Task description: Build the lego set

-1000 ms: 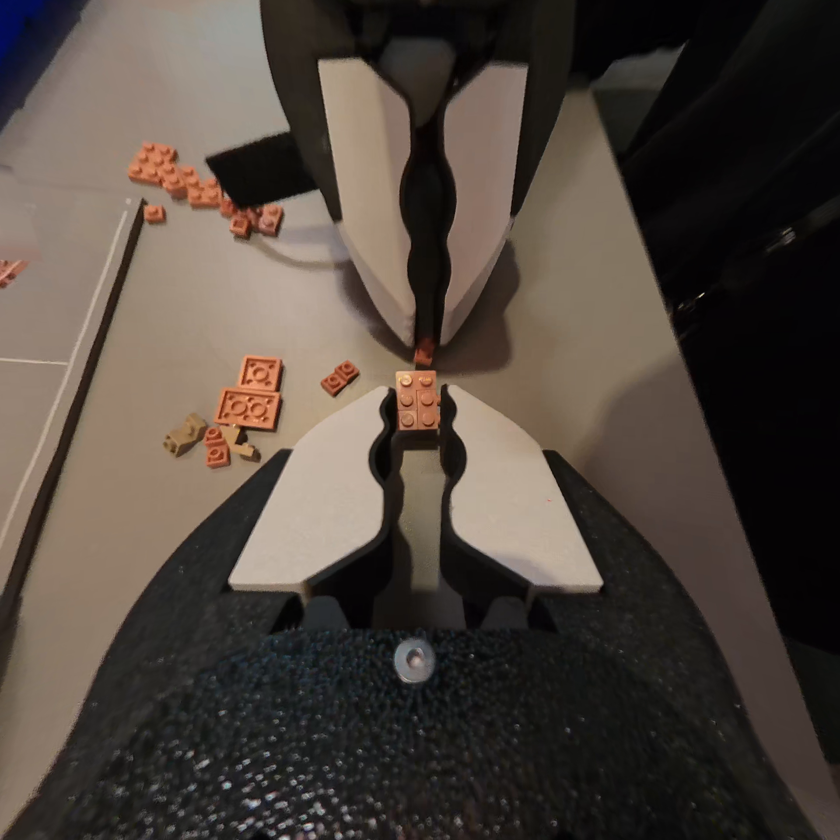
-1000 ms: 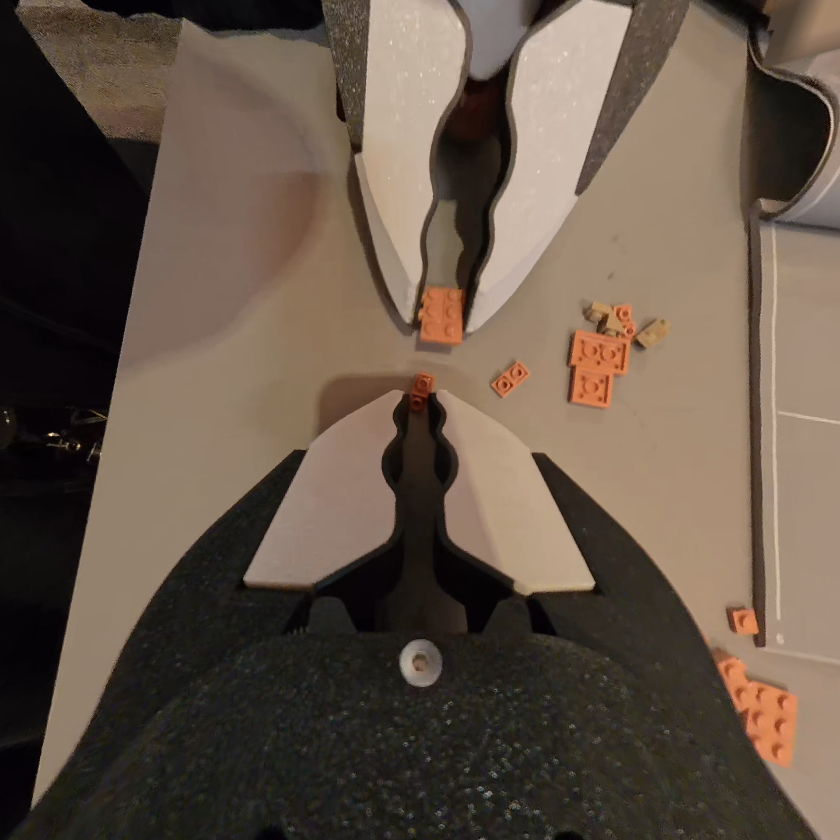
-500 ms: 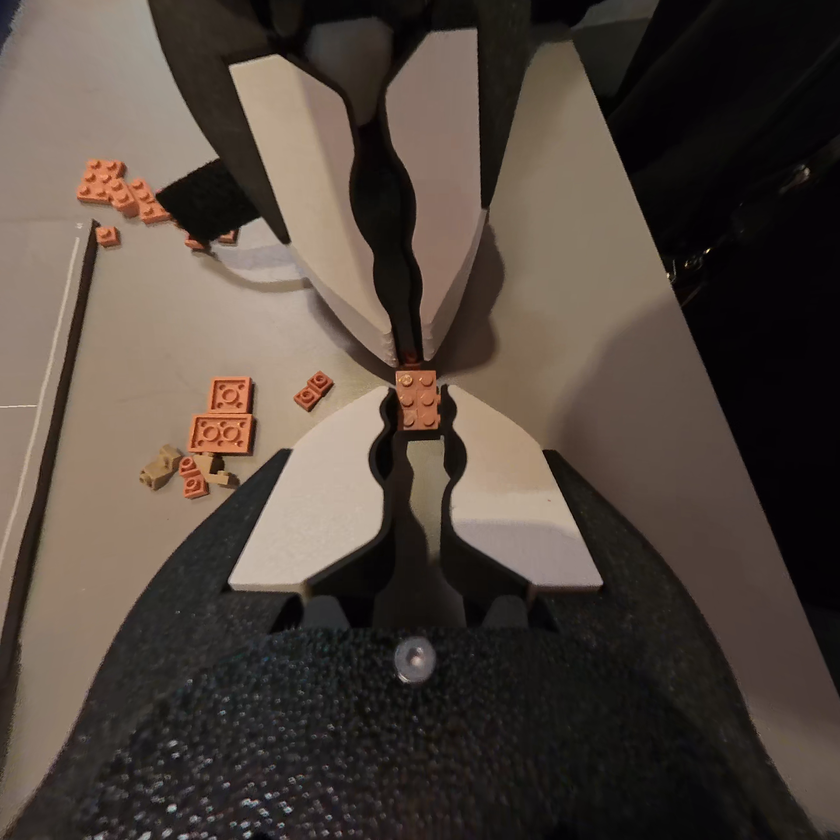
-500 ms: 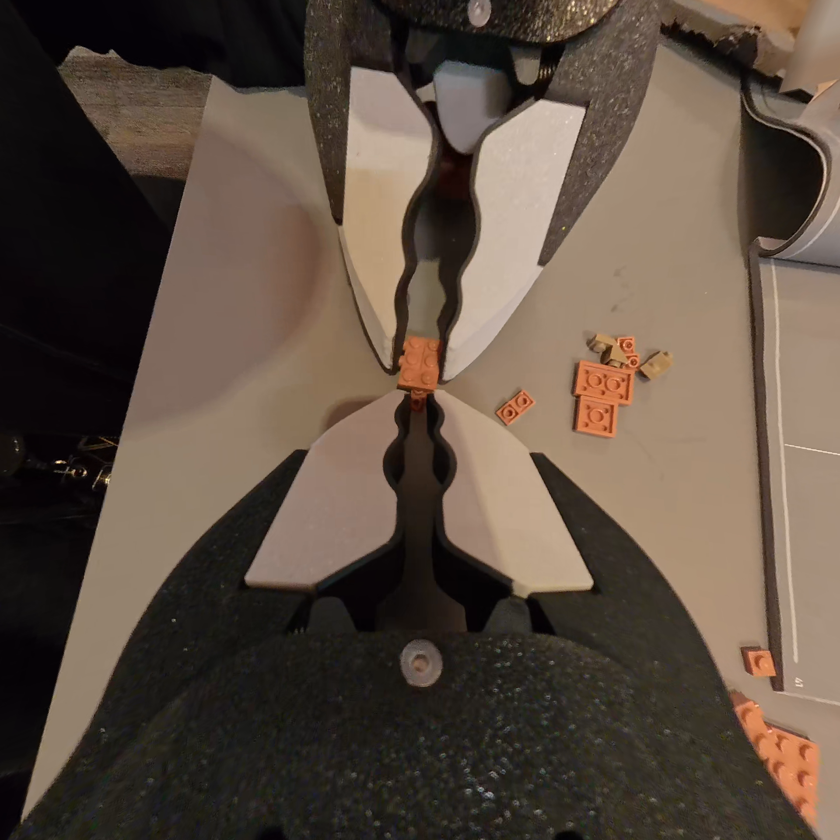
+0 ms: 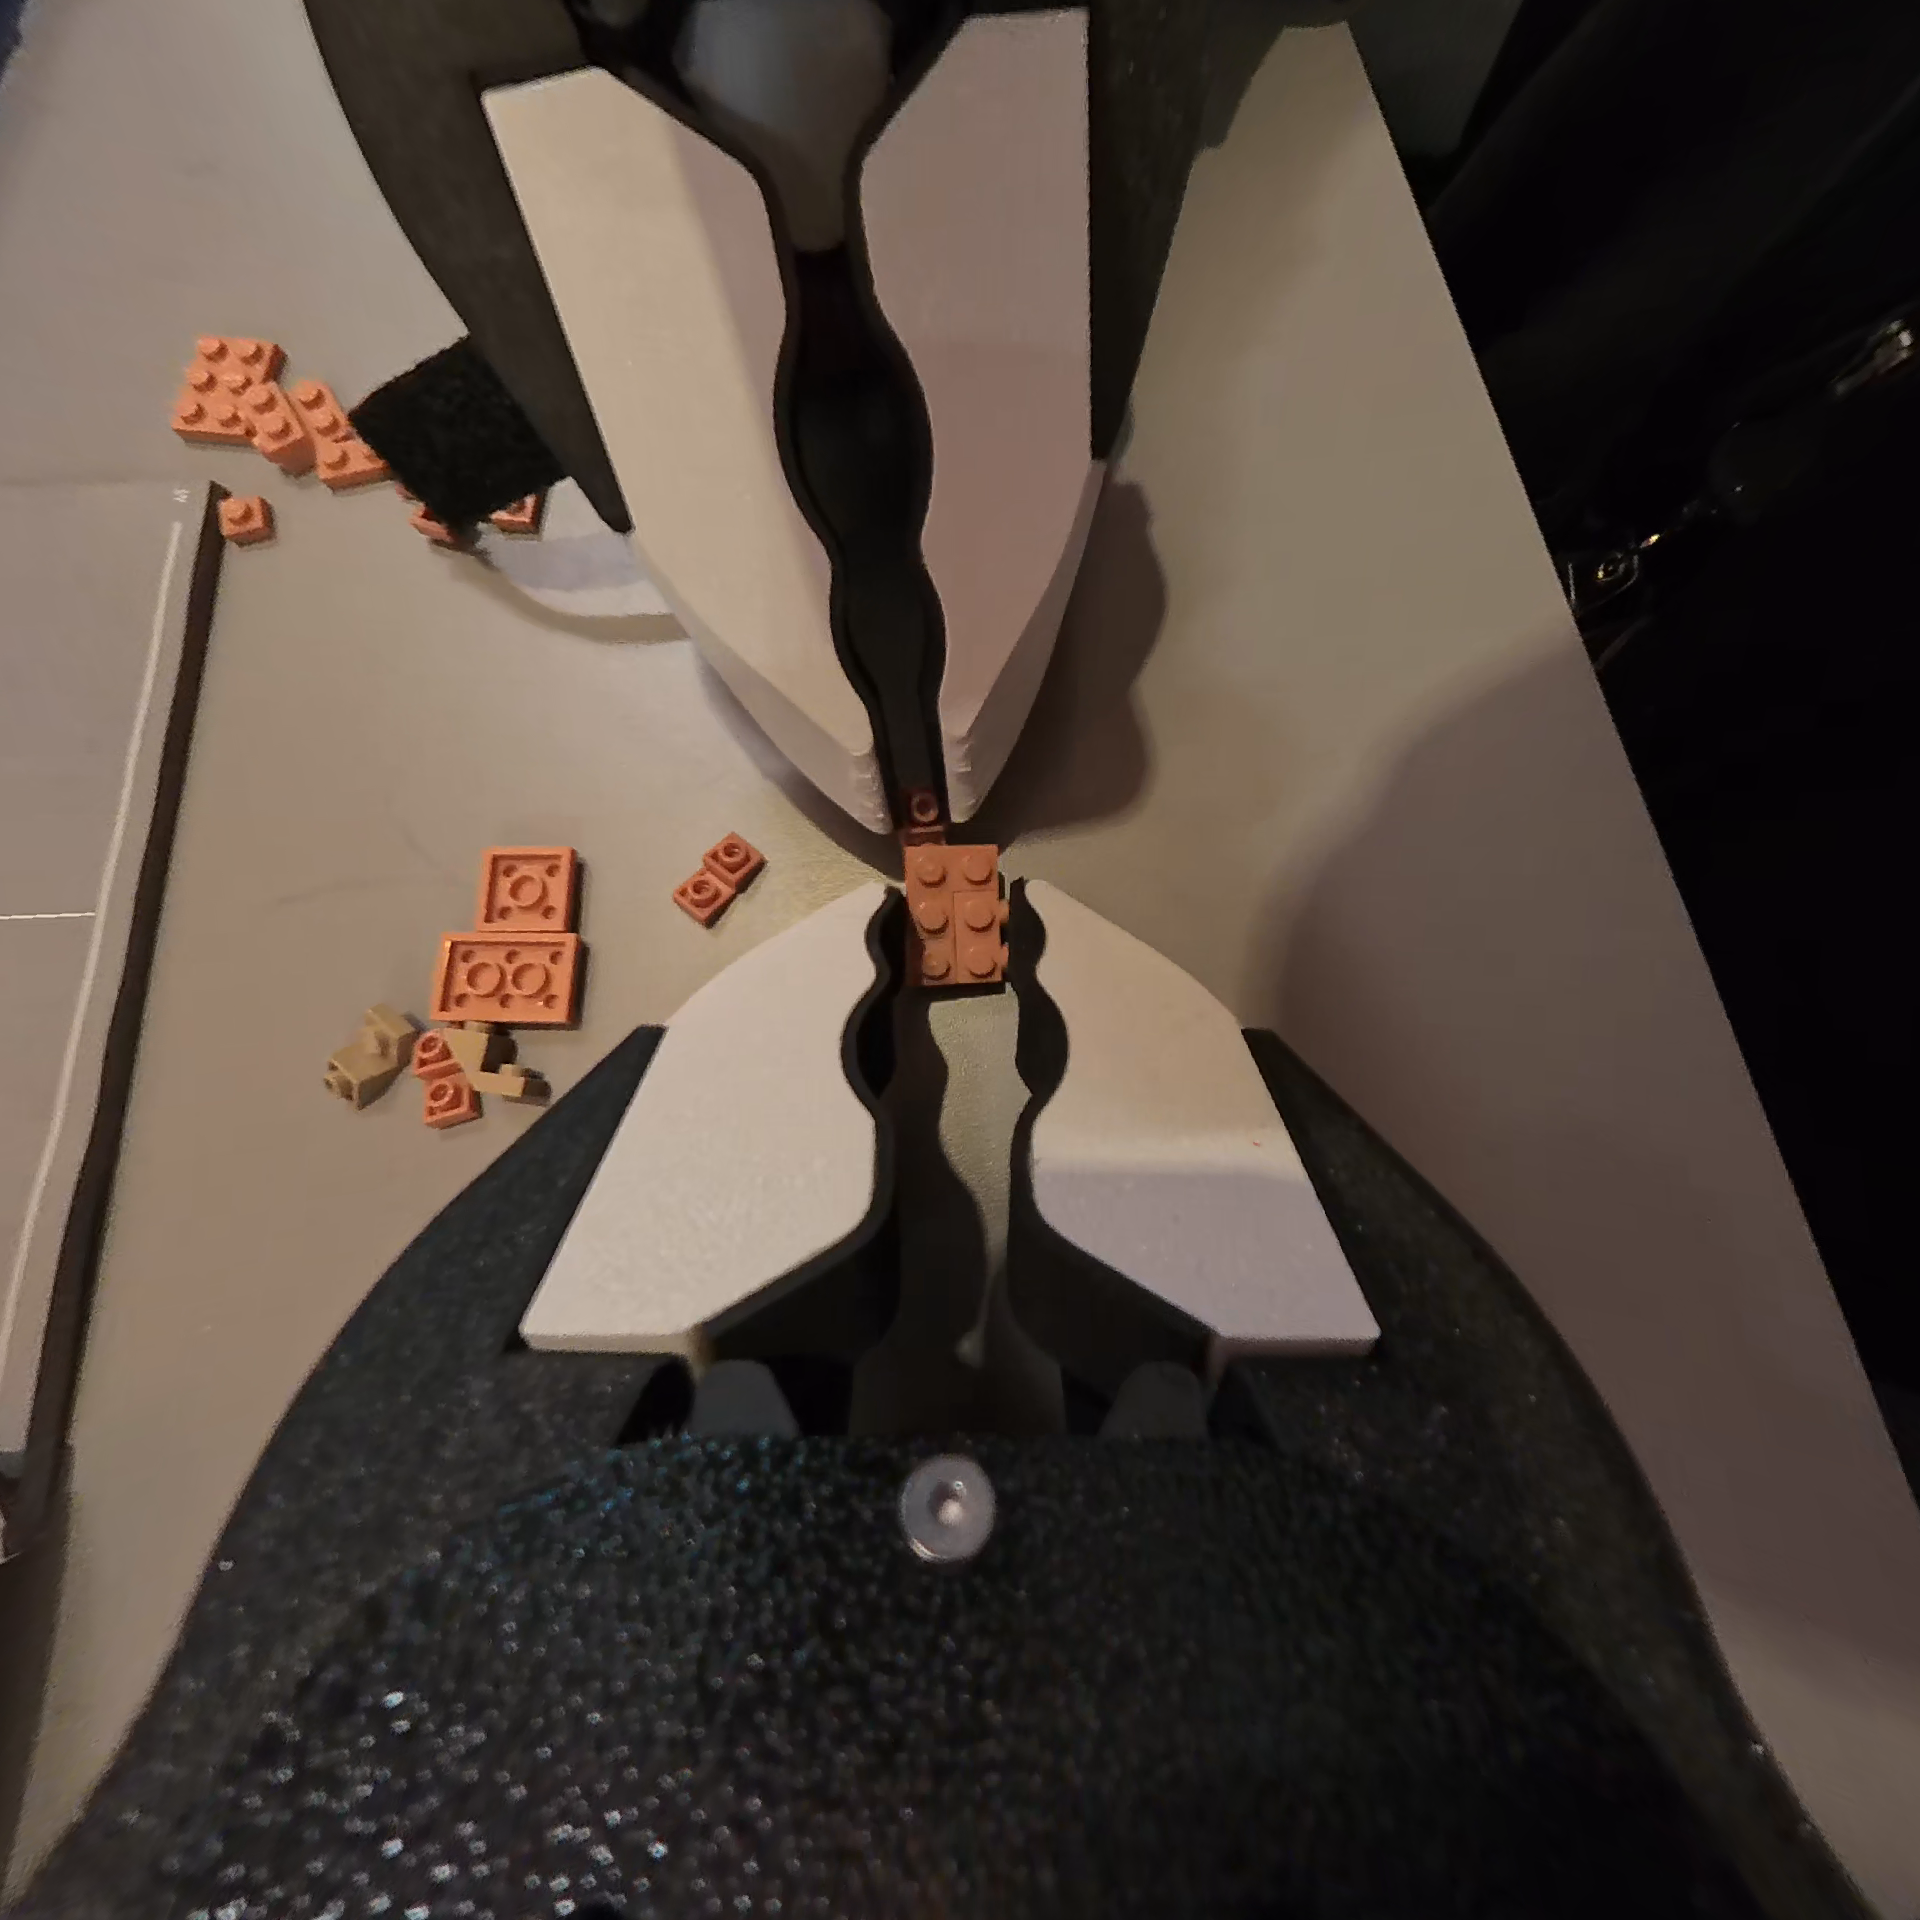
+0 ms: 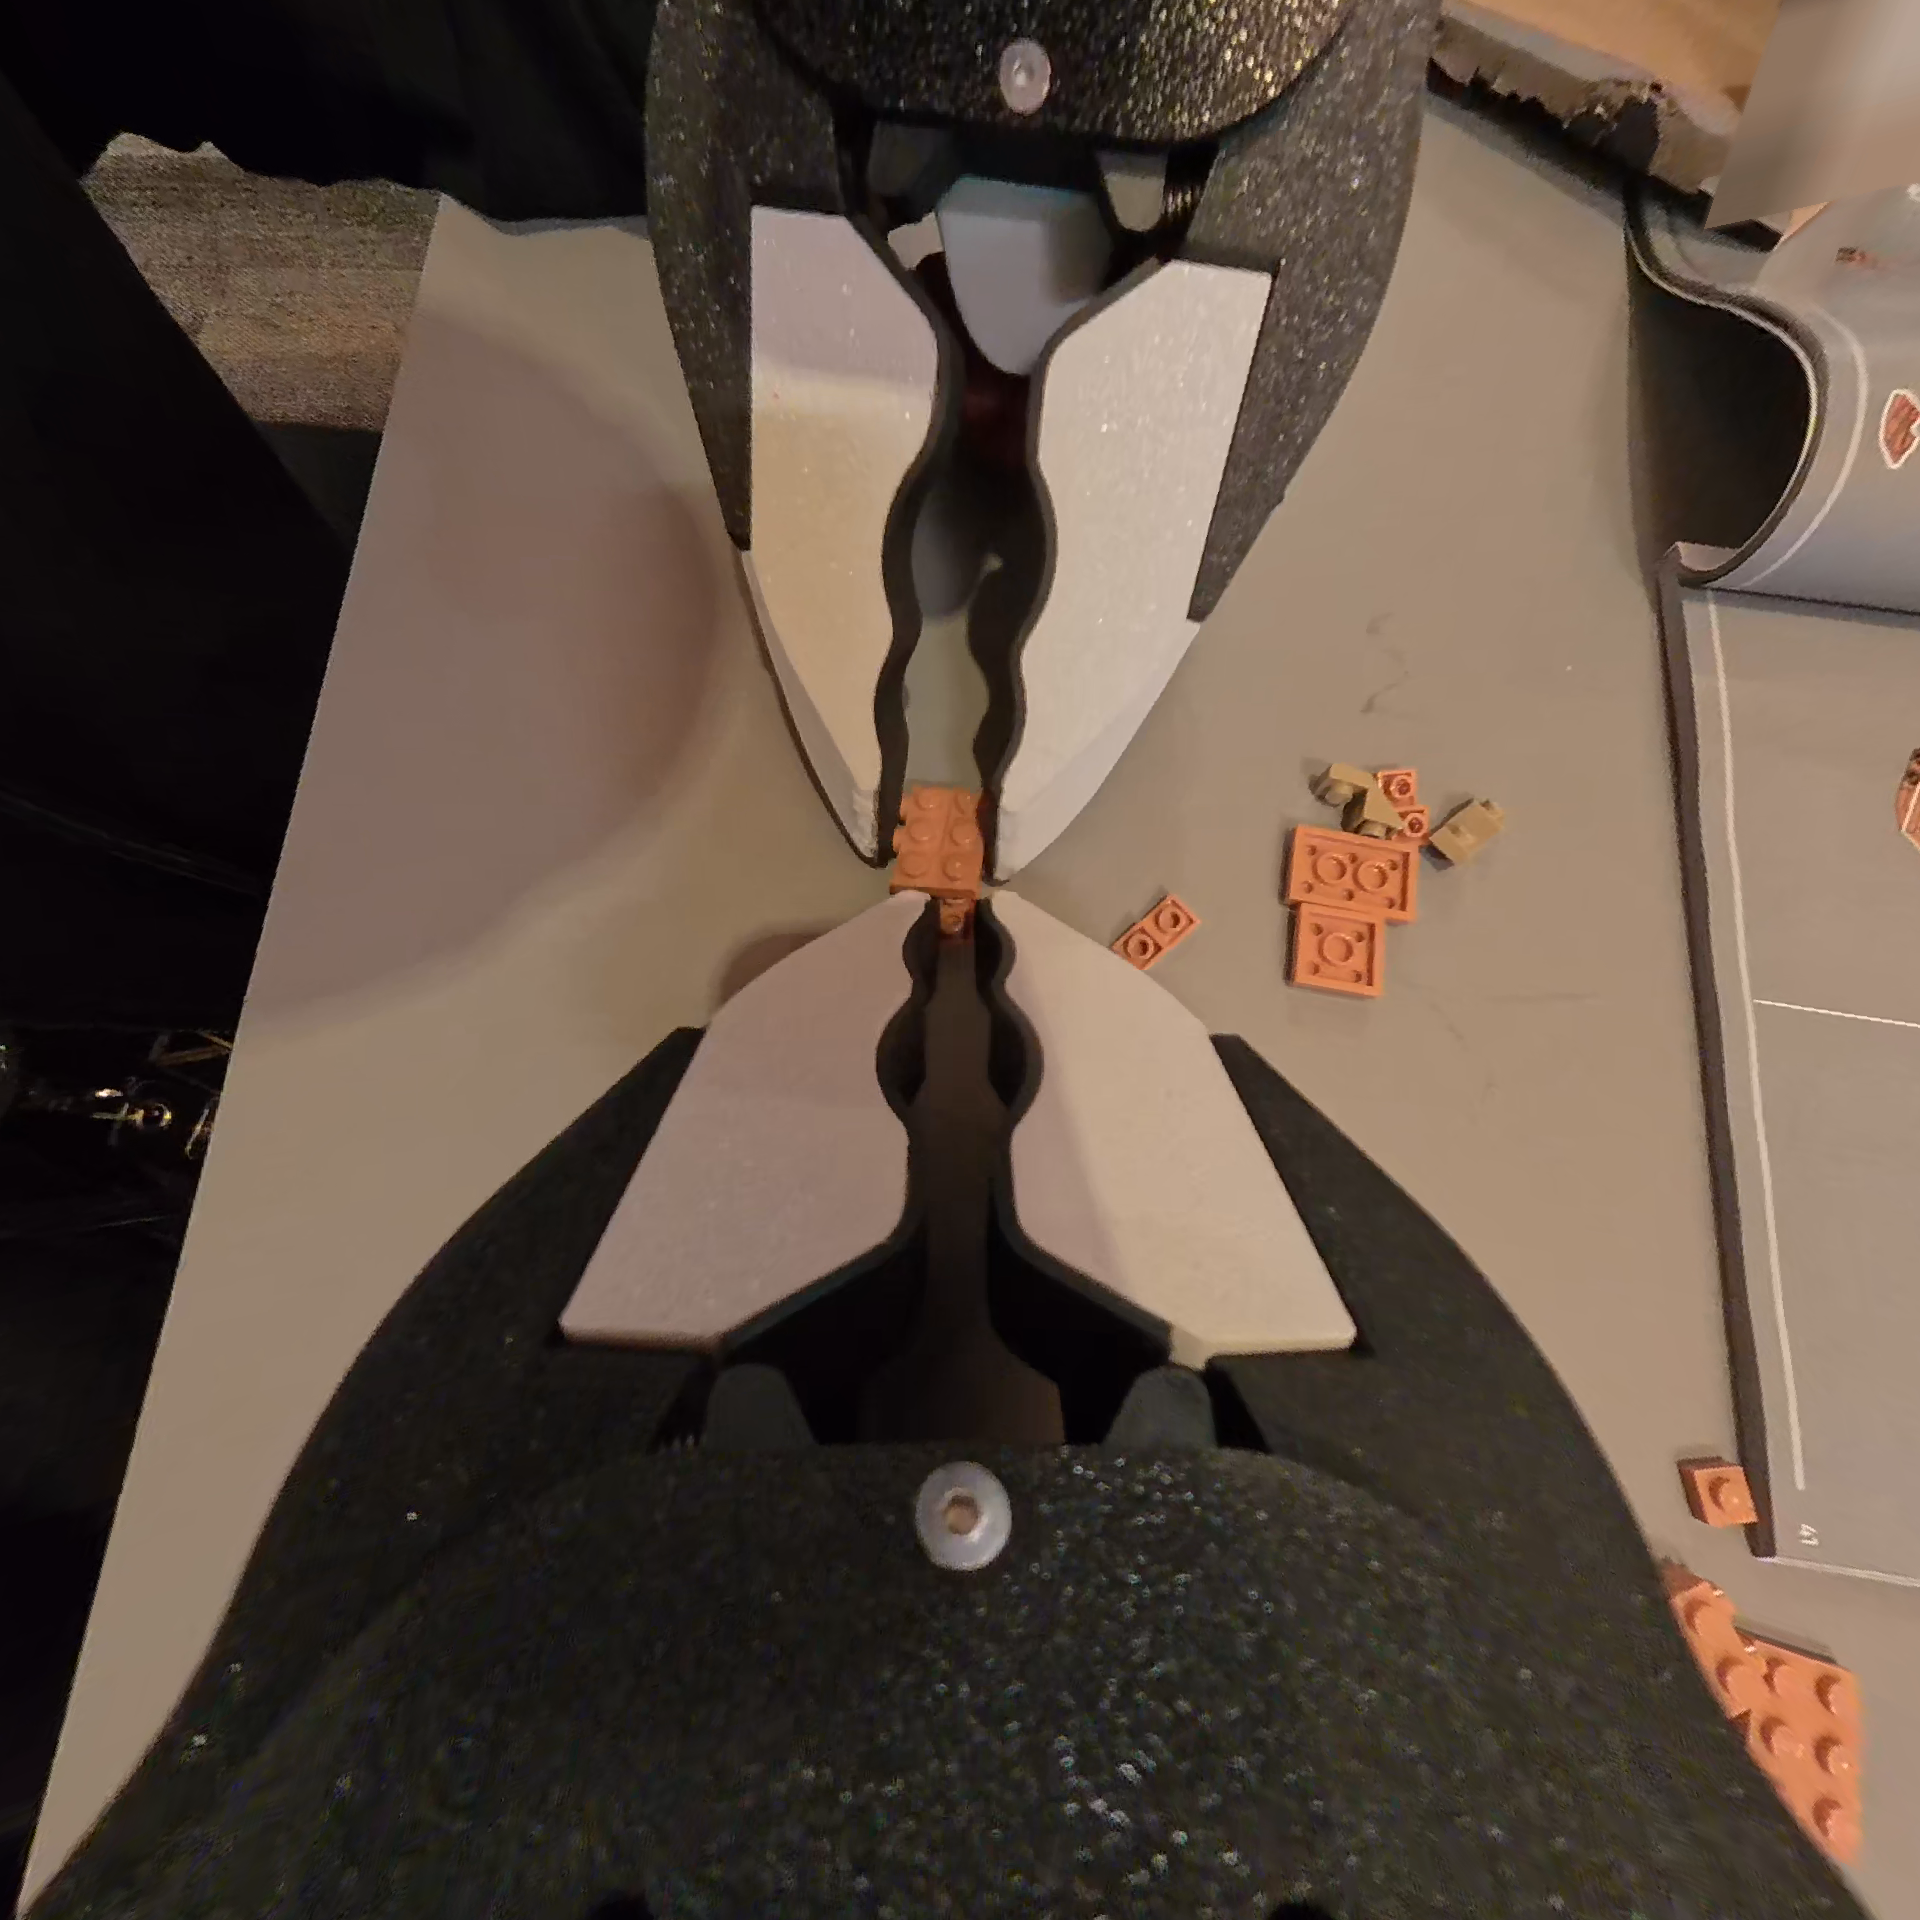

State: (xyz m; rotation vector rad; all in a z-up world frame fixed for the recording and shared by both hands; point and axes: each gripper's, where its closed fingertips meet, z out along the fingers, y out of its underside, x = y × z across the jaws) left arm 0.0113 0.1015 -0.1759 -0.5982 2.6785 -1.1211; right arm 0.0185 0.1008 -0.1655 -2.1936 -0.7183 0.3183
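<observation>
Tongs on the left are squeezed shut on a small orange brick stack, and both black pads press on its two sides. The stack is a little block with bumps on top, and a thin orange piece sits on one side of it. Its long side runs straight ahead, along the fingers, and its far end sticks out past the tips. Right there, the right tongs point back at it, tip to tip. They are nearly closed and pinch a tiny dark orange piece with one round bump. In the left wrist view this tiny piece sits just past the far end of the stack, so close that I cannot tell if they touch. The two tongs make one straight line, so the tiny piece and the stack face each other end on. Both are lifted a bit over the grey surface. Off to the left of the stack lie a small two-bump plate, then two flat orange plates turned upside down, then some tan bits. Farther away, by a black strip, is a pile of orange bricks. A dark edged mat lies at the far left.
</observation>
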